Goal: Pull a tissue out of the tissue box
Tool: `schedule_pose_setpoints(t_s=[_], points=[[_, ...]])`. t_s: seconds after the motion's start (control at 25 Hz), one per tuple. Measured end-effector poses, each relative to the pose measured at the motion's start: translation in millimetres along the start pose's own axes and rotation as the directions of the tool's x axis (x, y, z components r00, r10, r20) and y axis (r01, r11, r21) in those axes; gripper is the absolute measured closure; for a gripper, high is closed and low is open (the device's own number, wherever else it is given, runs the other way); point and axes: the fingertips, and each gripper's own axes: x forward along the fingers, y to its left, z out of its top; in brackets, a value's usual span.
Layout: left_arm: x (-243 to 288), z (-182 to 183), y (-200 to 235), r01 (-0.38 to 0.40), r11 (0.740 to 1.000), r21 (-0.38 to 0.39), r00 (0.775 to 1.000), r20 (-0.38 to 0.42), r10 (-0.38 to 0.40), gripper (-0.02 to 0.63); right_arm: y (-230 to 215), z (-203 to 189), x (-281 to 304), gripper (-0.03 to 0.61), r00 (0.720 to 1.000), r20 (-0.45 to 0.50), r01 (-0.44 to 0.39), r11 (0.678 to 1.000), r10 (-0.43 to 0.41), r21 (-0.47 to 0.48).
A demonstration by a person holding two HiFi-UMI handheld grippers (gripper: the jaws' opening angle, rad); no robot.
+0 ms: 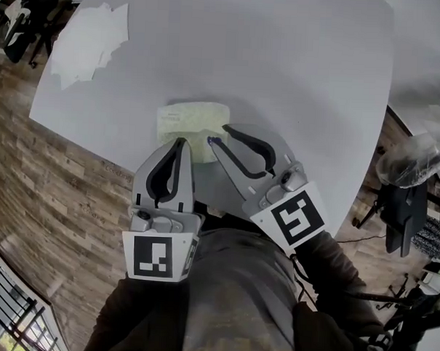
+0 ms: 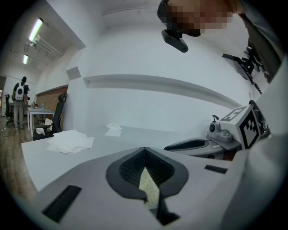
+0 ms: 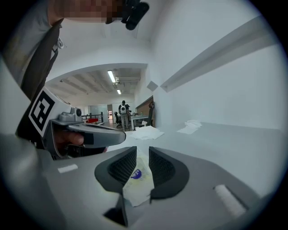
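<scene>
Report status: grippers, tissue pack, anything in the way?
Left gripper shut, tips over pack. Right gripper open, pack's right end between its jaws. No tissue seen in either. Loose tissues at far corner, not in the way.

A large pale grey table top with rounded corners stands on a brown wood-plank floor. Long fluorescent ceiling strips glow above white walls. What may be a black office chair sits to the right.
</scene>
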Motion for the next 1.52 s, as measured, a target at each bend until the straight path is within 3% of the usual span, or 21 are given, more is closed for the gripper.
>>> schedule_pose_setpoints(t_s=[0.4,0.6,0.96,1.2,1.52], points=[[5,-37,2,-0.011,1.000,0.005,1.000,-0.014,0.011,0.615,-8,-43,21,0.517,0.998,-0.063,-0.012,0.995,0.006,-0.098],[6,-41,0,-0.015,1.000,0.008,1.000,-0.009,0.015,0.615,-7,-37,24,0.571,0.999,-0.045,-0.013,0.989,0.007,-0.145],[5,-25,0,0.014,1.000,0.002,1.000,-0.019,-0.014,0.615,-3,-4,16,0.574,1.000,-0.018,0.007,0.996,-0.009,-0.084],[5,-16,-5,0.067,0.998,0.003,0.997,-0.027,-0.067,0.615,-3,-8,20,0.574,0.996,-0.078,0.035,0.996,-0.041,-0.076],[15,-43,-5,0.099,0.995,-0.031,0.993,-0.057,-0.100,0.615,-3,-25,21,0.560,0.995,-0.078,0.054,0.996,-0.059,-0.068]])
